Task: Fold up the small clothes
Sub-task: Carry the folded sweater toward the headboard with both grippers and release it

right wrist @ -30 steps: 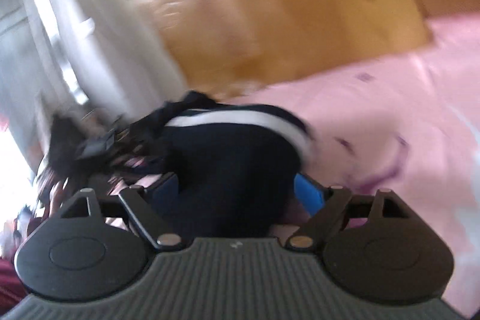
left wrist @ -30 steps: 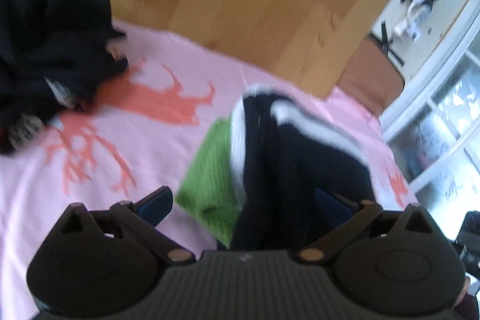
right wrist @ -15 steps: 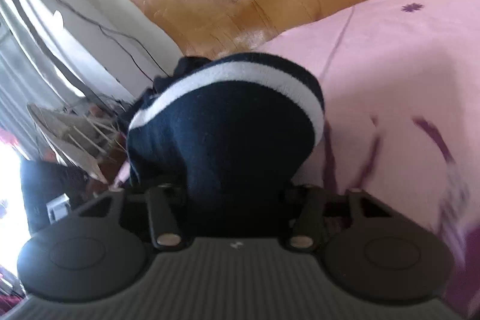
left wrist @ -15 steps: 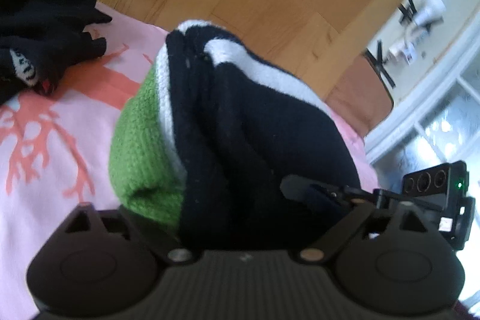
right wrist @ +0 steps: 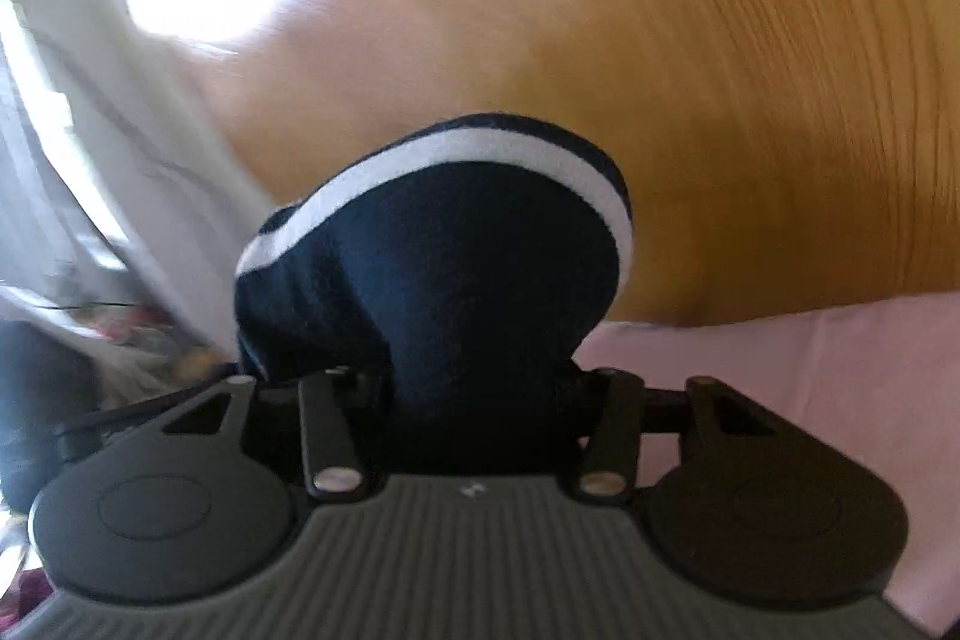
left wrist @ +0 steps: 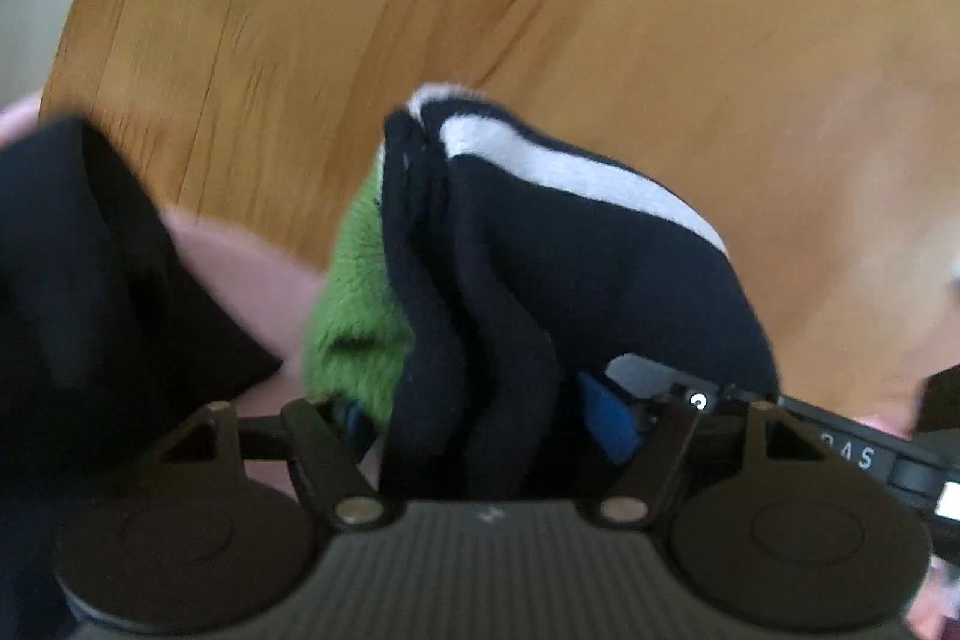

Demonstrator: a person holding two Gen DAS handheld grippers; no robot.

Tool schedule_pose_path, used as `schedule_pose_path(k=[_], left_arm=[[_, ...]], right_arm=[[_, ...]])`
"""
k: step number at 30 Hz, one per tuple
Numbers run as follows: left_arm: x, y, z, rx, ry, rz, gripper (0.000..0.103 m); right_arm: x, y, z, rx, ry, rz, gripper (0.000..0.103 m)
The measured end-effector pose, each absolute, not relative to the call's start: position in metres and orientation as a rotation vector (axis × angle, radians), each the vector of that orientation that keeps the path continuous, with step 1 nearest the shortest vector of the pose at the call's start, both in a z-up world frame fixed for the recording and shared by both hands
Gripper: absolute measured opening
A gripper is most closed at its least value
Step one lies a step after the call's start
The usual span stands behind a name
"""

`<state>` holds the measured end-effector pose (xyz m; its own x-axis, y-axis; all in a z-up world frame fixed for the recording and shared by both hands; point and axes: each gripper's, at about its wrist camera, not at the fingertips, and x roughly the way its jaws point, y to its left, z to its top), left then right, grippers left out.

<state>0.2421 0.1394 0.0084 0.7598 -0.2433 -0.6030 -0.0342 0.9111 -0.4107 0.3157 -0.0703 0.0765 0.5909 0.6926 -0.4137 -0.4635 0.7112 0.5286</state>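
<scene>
Bulging up between both tools is one folded bundle of socks (left wrist: 540, 280): navy knit with a white band near its top and, on the left wrist view, a green sock (left wrist: 360, 292) tucked against its left side. No container shows in either view. The left tool (left wrist: 480, 418) has its jaws closing around the lower end of the bundle, a blue pad (left wrist: 606, 418) pressed against the navy cloth, so it pinches the bundle. The right tool (right wrist: 474, 400) also grips the navy bundle (right wrist: 438, 268) at its base, the cloth filling the gap, while its jaws are easing open a little. One bundle, one green sock, two tools; how many navy socks make up the bundle cannot be told. The bundle is held up over the edge of the bed, with the pink bedsheet (right wrist: 810, 370) low behind it and wooden floor (left wrist: 540, 10) filling the background. One dark heap of clothes (left wrist: 90, 292) sits at the left on the sheet. Half a second ago the sheet with its coral print spread wide behind the bundle; now mostly floor is behind it, and the heap lies closer to the left tool.
</scene>
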Motion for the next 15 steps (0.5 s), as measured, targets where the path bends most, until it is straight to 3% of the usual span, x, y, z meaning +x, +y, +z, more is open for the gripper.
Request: schedule_pose_path(k=[4,5,15], left_arm=[[0.245,0.137,-0.002,-0.425,0.662,-0.115,0.076],[0.243,0.135,-0.002,-0.395,0.659,-0.084,0.081],[0.17,0.097,0.008,-0.256,0.6,0.03,0.084]], right_arm=[[0.339,-0.063,0.043,0.393,0.733,0.568,0.07],[0.338,-0.066,0.046,0.408,0.719,0.584,0.071],[0.243,-0.082,0.076,0.264,0.607,0.457,0.075]])
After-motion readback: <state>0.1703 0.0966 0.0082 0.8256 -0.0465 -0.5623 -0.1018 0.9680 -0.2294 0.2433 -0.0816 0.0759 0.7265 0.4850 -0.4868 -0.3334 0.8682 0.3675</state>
